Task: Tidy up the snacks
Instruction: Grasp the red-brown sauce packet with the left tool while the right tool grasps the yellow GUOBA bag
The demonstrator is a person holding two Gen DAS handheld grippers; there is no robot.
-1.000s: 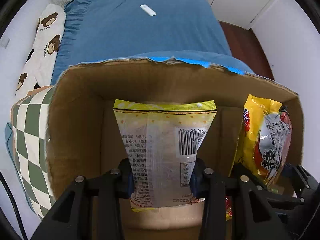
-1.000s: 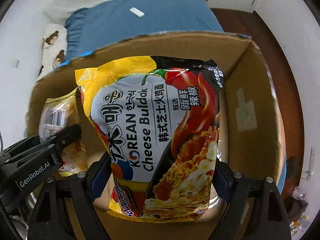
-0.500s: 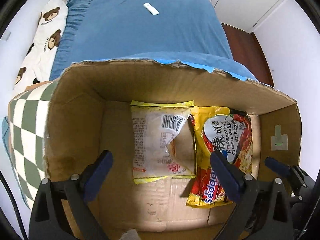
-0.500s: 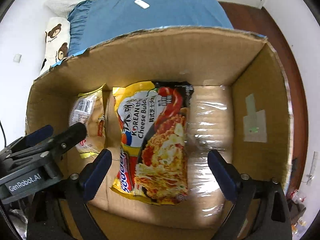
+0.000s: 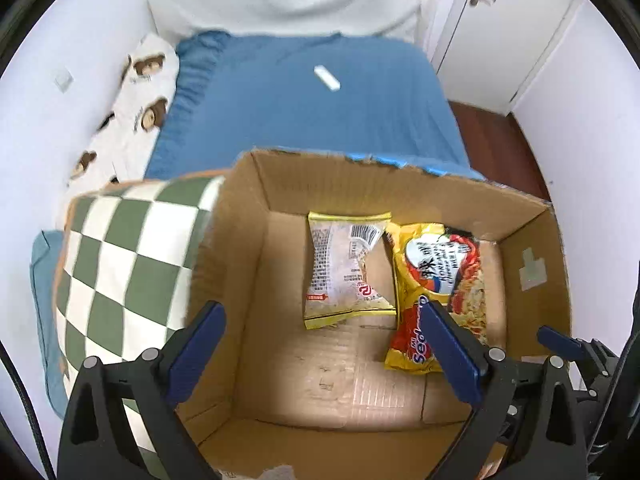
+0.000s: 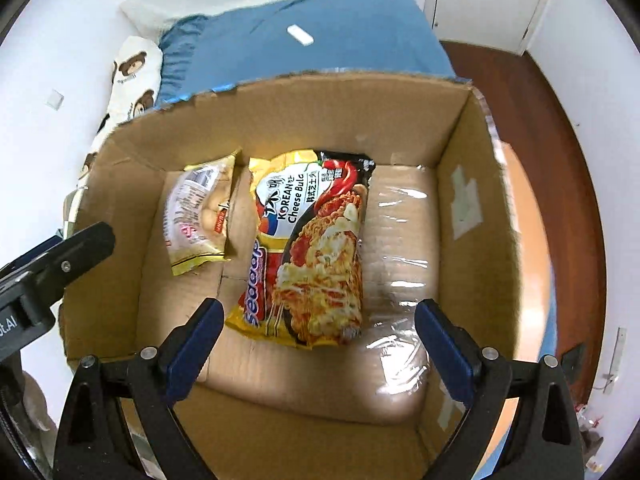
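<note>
Two packets are laid flat in the brown cardboard box (image 6: 472, 152) — a pale yellow-edged snack packet (image 6: 200, 216) just beside a yellow-and-red noodle packet (image 6: 312, 248). The left hand-held gripper (image 5: 328, 352) and the right hand-held gripper (image 6: 320, 344) are spread wide above — nothing is grasped.

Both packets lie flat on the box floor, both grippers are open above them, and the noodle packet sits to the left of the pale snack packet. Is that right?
Not quite: the order is reversed. In the right wrist view the noodle packet lies to the right of the pale snack packet. The rest holds: both lie on the box floor, and the left gripper and right gripper are open.
</note>
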